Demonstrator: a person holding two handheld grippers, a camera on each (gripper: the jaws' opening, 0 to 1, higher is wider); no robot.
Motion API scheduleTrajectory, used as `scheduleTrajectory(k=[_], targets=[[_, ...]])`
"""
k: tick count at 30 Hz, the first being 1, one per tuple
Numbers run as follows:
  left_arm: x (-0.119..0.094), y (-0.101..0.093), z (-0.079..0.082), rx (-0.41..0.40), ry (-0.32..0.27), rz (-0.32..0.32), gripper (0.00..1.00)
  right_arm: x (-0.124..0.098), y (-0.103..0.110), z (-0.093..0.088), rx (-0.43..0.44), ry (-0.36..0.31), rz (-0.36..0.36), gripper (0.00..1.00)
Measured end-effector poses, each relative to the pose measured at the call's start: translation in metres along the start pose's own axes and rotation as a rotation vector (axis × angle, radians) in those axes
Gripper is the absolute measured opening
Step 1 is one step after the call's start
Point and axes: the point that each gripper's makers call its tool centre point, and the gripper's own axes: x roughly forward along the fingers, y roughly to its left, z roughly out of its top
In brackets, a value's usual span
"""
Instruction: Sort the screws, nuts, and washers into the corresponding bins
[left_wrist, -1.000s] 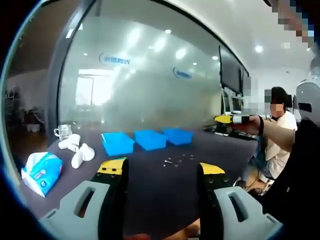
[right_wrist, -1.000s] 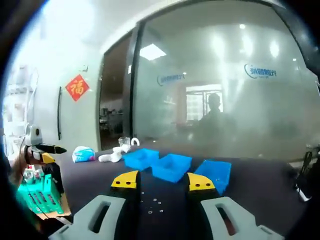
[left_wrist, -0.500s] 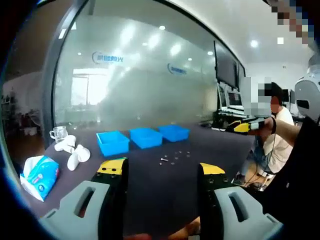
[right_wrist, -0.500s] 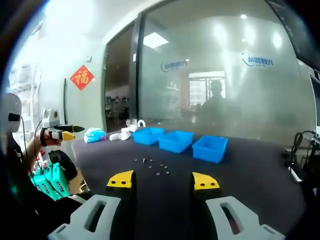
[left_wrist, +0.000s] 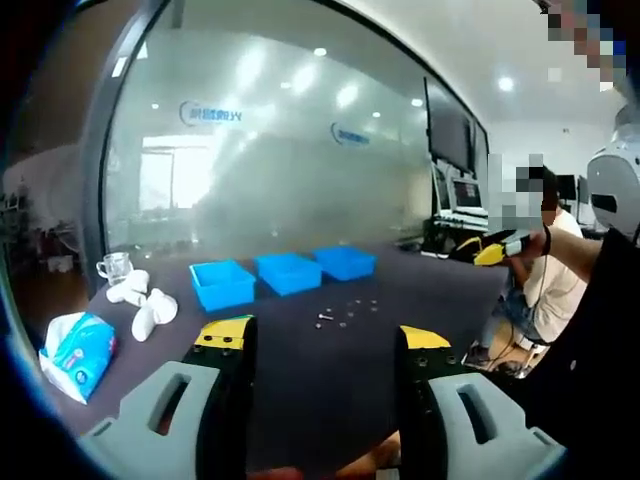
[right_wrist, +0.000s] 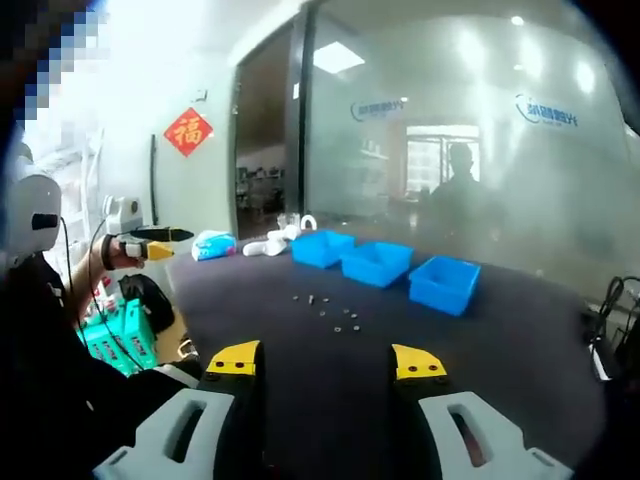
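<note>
The left gripper (left_wrist: 320, 340) stands with its yellow-tipped jaws wide apart and nothing between them, held above the near part of the dark table (left_wrist: 330, 390); the right gripper (right_wrist: 325, 360) is likewise spread wide and empty. Beyond the jaws, in the middle of the table, lies the loose scatter of screws, nuts and washers (left_wrist: 348, 312), well apart from both grippers and short of the three blue bins (left_wrist: 285, 275), which stand in a row at the far side. The pieces look small, stiff, light metal, likely slick and prone to roll or skid under a jaw tip; a screw would best be pinched across its shank, a nut across its flats, a washer by its edge. They are too small here to tell which way any screw's long axis runs. To the left of the bins sit white pieces (left_wrist: 140, 300), a glass mug (left_wrist: 113, 266) and a tissue pack (left_wrist: 75, 345). A person (left_wrist: 545, 270) sits past the table's right end.
</note>
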Motion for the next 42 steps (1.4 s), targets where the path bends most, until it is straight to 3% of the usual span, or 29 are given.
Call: scheduleTrajectory(k=[13,16,27,33,42], targets=[[-0.006,0.009,-0.010,0.012,0.019,0.033,0.52,0.061,0.030,0.022,-0.088,0.146,0.166,0.43],[-0.007,0.010,-0.013,0.007,0.023,0.036,0.52,0.079,0.034,0.026,-0.129,0.178,0.184,0.43],[-0.007,0.013,-0.016,-0.001,0.020,0.040,0.52,0.146,0.047,0.029,-0.146,0.309,0.238,0.33],[-0.005,0.008,-0.020,0.014,0.034,0.029,0.52,0.188,0.058,0.017,-0.173,0.396,0.245,0.29],[-0.012,0.013,-0.025,0.018,0.051,0.053,0.52,0.229,0.057,-0.010,-0.204,0.577,0.248,0.26]])
